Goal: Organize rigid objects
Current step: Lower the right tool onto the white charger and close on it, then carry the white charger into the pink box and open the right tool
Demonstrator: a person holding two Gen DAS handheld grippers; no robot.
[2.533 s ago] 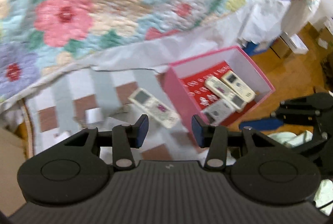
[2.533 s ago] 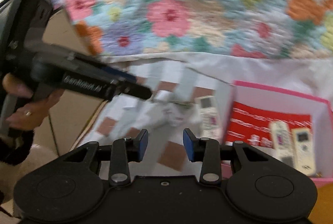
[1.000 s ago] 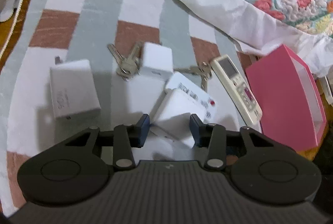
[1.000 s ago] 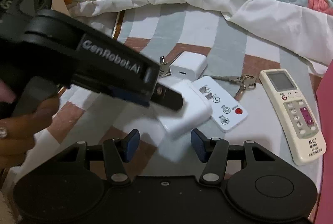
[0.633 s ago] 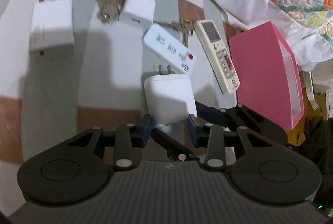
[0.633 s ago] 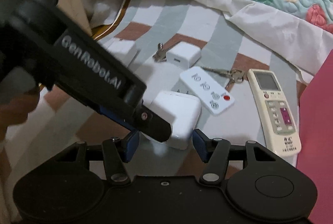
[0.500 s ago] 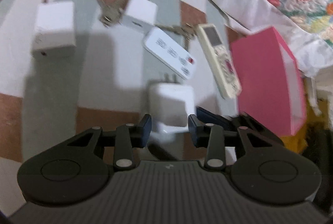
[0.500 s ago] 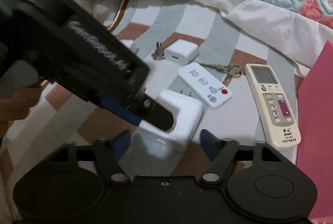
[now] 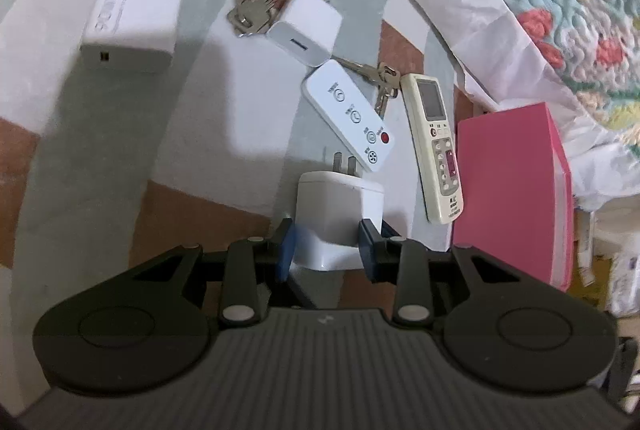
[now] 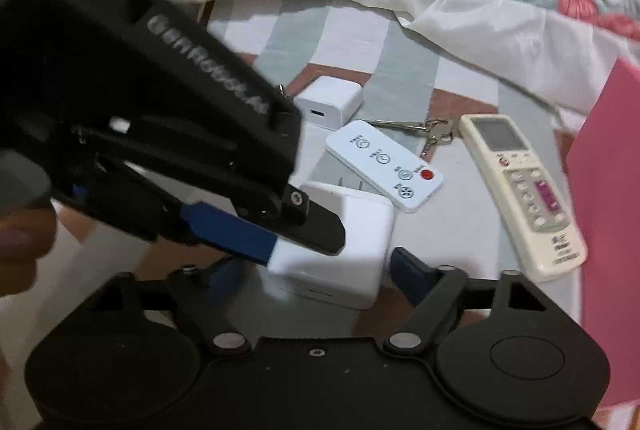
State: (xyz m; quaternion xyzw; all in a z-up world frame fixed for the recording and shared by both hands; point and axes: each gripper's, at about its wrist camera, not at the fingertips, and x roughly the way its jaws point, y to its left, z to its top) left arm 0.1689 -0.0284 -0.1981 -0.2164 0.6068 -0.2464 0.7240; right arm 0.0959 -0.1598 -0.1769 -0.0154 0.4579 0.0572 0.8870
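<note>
Left to right across the checked cloth (image 9: 100, 134) lie a large white adapter (image 9: 132, 16), a bunch of keys (image 9: 254, 10), a small white charger cube (image 9: 306, 26), a flat white remote (image 9: 348, 118) with a second set of keys (image 9: 380, 78) behind it, a cream air-conditioner remote (image 9: 434, 146), and the pink box (image 9: 516, 190) at the far right, its inside hidden from both views. The step in hand is the pickup of the pronged white charger (image 9: 338, 218), which sits low on the cloth just in front of the flat remote, prongs pointing away. The left gripper (image 9: 326, 244) is closing on it, its blue pads against the charger's two sides. The right gripper (image 10: 316, 270) straddles the same charger from below with its jaws narrowing; a gap shows beside the right pad, so it does not yet clamp. Next, judging by the layout, one gripper should take a firm hold and carry the charger rightward to the pink box. The right gripper's left pad is blurred and partly covered by the left gripper's finger (image 10: 256, 230); whether the charger is lifted clear of the cloth cannot be told.
</note>
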